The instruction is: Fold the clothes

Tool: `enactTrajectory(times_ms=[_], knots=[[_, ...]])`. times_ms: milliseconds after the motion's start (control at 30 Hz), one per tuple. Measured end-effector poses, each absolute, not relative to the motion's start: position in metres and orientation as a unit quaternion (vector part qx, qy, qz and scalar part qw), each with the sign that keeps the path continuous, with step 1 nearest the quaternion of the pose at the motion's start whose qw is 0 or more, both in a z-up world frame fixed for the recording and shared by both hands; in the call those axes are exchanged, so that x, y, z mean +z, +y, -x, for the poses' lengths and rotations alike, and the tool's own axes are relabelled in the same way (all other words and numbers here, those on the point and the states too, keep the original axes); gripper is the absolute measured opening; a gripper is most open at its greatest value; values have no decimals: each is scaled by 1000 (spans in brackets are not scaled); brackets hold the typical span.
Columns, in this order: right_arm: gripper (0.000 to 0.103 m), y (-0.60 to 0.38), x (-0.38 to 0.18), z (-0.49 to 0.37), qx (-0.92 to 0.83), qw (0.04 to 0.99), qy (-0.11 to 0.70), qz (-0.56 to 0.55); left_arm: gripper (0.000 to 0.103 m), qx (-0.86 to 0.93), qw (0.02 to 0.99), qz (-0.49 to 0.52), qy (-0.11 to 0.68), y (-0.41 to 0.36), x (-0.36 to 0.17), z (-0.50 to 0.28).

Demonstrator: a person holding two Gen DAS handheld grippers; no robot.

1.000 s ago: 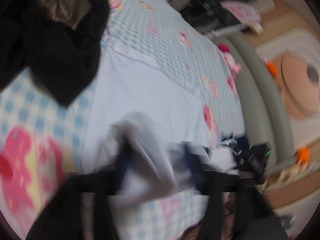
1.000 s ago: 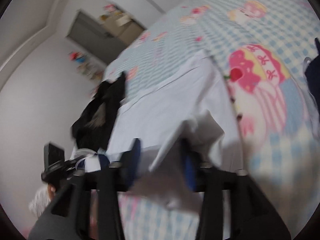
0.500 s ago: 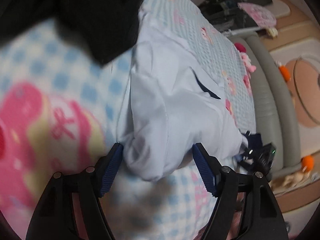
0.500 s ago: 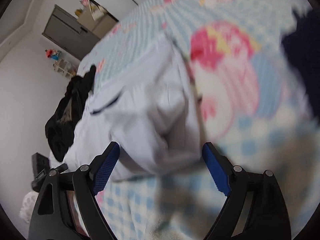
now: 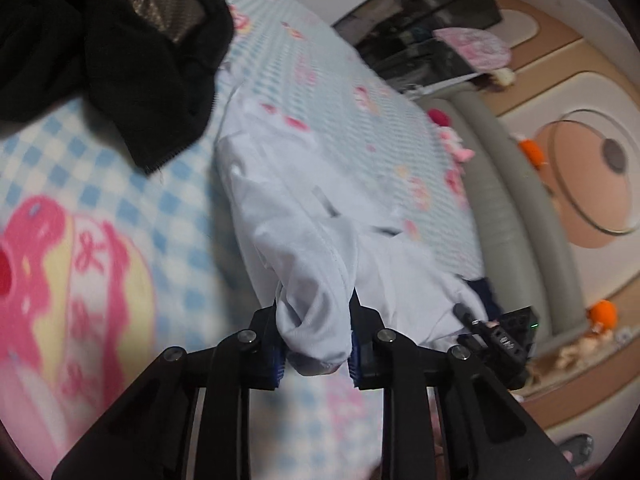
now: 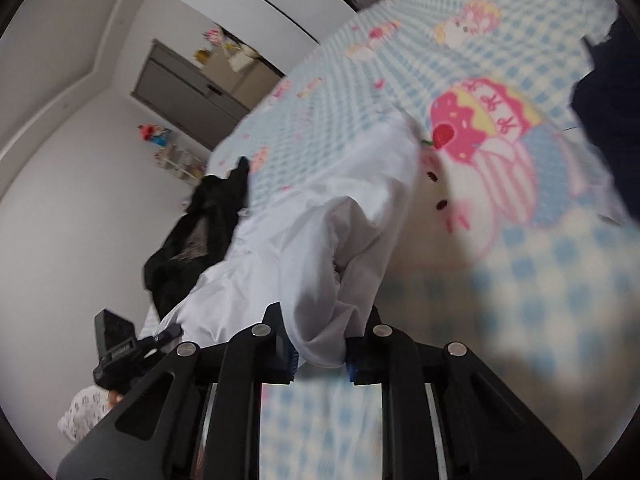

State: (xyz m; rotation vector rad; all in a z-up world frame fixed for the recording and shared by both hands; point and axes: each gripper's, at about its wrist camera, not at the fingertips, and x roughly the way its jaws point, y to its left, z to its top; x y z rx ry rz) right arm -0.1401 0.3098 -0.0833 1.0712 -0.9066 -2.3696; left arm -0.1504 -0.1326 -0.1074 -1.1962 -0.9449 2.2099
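Note:
A white garment (image 5: pixel 296 200) lies across a blue-checked bedsheet (image 5: pixel 100 184) with pink cartoon prints. My left gripper (image 5: pixel 315 344) is shut on a bunched edge of it and lifts that edge slightly. My right gripper (image 6: pixel 320 350) is shut on another bunched edge of the same white garment (image 6: pixel 304 248). The right gripper's black body shows at the lower right of the left wrist view (image 5: pixel 500 332); the left gripper shows at the lower left of the right wrist view (image 6: pixel 120 348).
A black garment (image 5: pixel 132 52) is heaped on the bed beyond the white one, and shows in the right wrist view (image 6: pixel 200 232). A dark blue garment (image 6: pixel 612 120) lies at the right edge. A grey padded bed edge (image 5: pixel 516 208) runs along the right.
Half a second ago both grippers were open around the white garment's edges. Now both have closed on the cloth and raised it a little.

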Motion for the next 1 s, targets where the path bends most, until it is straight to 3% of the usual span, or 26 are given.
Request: enactTrajectory(times_ms=[100, 200, 233, 267, 333, 433, 467, 500, 700, 833, 1000], knots=[[17, 317, -68, 96, -844, 205, -329, -371, 24, 807, 242, 424, -332, -138, -93, 109], [44, 319, -96, 71, -838, 165, -286, -435, 30, 794, 213, 476, -312, -141, -121, 81], [46, 319, -108, 63, -835, 147, -264, -460, 31, 789, 204, 492, -307, -142, -130, 72], [46, 319, -125, 59, -826, 125, -242, -493, 37, 785, 199, 494, -316, -146, -135, 69], [43, 327, -139, 48, -812, 124, -265, -505, 37, 777, 190, 498, -334, -155, -147, 63], [48, 337, -116, 38, -830, 99, -270, -478, 44, 800, 181, 465, -332, -165, -139, 53], [50, 336, -105, 38, -842, 83, -252, -470, 59, 827, 180, 430, -313, -165, -122, 50], [52, 334, -92, 38, -856, 70, -232, -457, 65, 851, 179, 396, -294, -165, -105, 47], [55, 283, -35, 60, -905, 81, -104, -404, 65, 895, 183, 362, -184, -112, -69, 71], [55, 231, -49, 92, -902, 120, -48, -413, 64, 897, 190, 384, -107, -52, -89, 84], [53, 201, -117, 103, -877, 131, 2, -463, 65, 883, 172, 433, -50, -24, -136, 83]])
